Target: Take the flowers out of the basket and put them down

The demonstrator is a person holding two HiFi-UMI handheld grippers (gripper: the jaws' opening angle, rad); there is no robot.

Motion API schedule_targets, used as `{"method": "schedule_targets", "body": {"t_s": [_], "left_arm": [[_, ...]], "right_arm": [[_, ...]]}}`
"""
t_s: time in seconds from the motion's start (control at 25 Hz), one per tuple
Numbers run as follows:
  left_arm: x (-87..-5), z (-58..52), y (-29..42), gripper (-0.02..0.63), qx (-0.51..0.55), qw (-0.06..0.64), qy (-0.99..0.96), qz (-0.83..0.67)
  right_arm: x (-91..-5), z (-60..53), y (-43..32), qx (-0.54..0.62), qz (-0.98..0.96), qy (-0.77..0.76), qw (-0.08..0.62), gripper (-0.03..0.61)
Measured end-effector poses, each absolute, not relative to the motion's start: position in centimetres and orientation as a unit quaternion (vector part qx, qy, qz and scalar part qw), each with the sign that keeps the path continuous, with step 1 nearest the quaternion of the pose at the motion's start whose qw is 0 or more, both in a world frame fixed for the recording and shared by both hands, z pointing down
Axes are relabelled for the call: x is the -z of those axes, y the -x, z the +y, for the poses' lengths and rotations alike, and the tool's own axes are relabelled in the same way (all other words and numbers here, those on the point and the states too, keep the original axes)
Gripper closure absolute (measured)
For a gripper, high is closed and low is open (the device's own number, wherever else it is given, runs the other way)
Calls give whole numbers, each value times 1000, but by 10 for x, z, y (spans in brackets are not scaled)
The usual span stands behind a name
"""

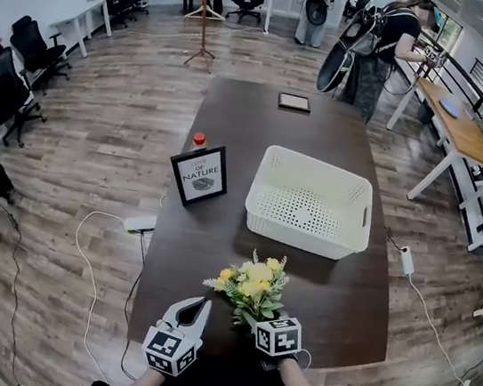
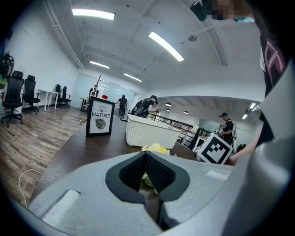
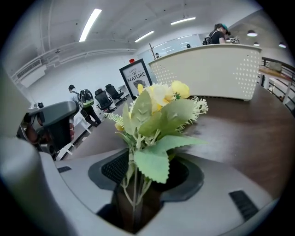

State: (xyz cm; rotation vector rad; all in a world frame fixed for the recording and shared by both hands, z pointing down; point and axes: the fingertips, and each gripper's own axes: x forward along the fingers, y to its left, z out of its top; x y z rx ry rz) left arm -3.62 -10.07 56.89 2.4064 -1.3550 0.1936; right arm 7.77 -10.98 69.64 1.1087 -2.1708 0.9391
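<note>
Flowers (image 1: 251, 288) with soft yellow heads and saw-edged green leaves are outside the white perforated basket (image 1: 302, 235), just in front of it, low over the dark smooth surface (image 1: 205, 254). The right gripper (image 3: 138, 186) has its jaws spread, with thin stems between the ribbed black pads, not pinched. The left gripper (image 1: 197, 307) has its jaws pressed together, empty. The stem ends are hidden.
</note>
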Motion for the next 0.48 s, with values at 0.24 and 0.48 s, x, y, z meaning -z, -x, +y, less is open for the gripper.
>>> {"method": "schedule_targets", "body": {"t_s": [0.24,0.48], "left_arm": [[-567,-100,38,604,-62,187,-853,-483],[-567,-100,36,605,-61,184,-854,-482]], "right_arm": [[-690,-108,-70,-353,-805,-406,251,236],[-683,-111,-75,-343,-806,-417,243,192]]}}
